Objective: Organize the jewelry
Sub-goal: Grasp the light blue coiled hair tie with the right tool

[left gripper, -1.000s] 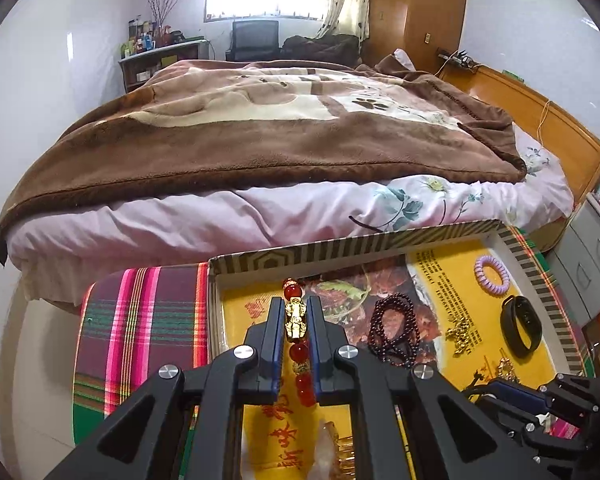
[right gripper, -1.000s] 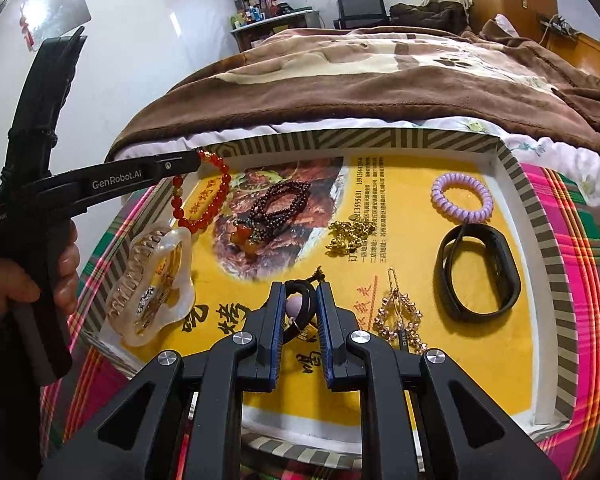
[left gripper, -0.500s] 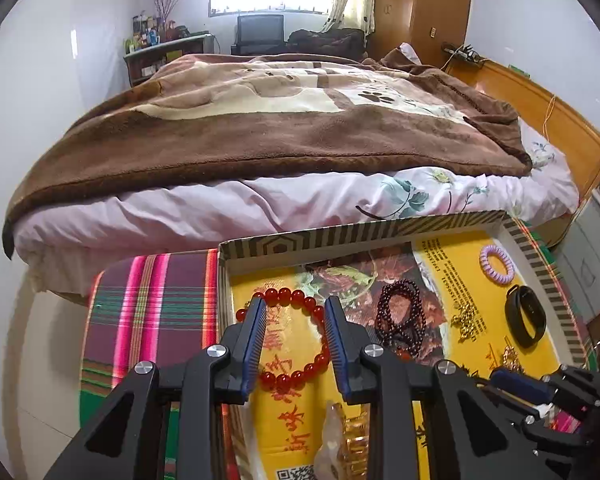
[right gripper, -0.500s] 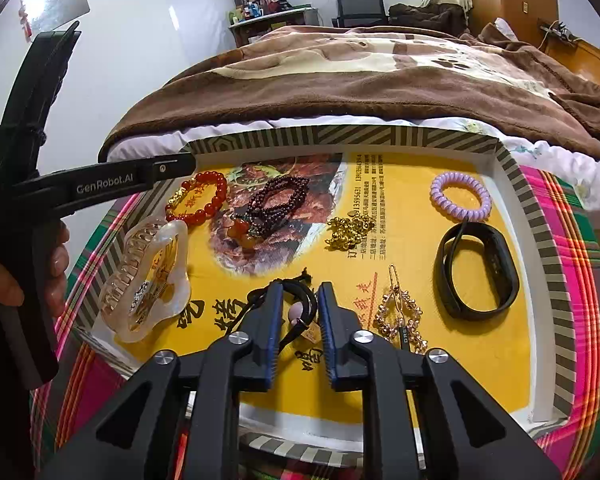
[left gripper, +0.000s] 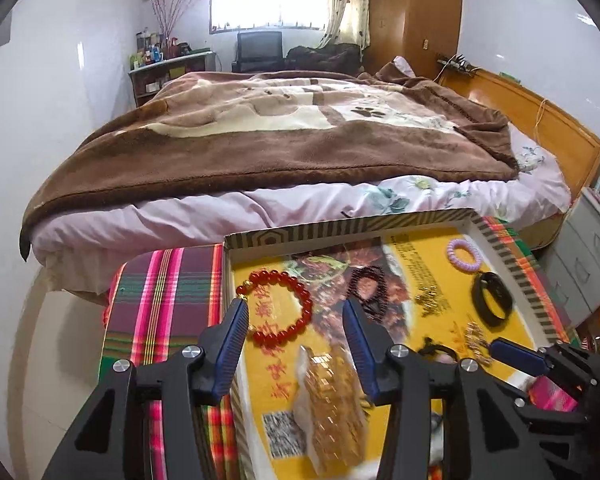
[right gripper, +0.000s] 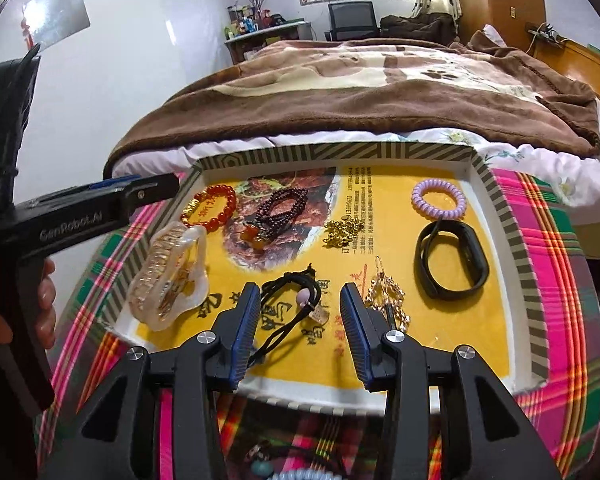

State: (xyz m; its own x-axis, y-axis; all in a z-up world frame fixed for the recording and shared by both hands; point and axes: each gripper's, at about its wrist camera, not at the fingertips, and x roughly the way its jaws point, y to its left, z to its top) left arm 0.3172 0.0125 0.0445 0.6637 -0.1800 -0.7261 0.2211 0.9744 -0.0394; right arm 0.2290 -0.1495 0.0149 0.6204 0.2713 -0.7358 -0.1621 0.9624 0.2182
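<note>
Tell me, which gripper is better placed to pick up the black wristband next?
Probably the right gripper: it is open and empty, and the black wristband lies just beyond it to its right. The left gripper hovers over the red bead bracelet, across the tray.

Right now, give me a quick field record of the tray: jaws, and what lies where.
left gripper: jaws open, just widened, over the red bead bracelet, not gripping it
right gripper: jaws open, just widened, black cord necklace lying loose between them
tray: on the plaid cloth
far right: purple coil hair tie, black band below it
left edge: clear hair claw
</note>
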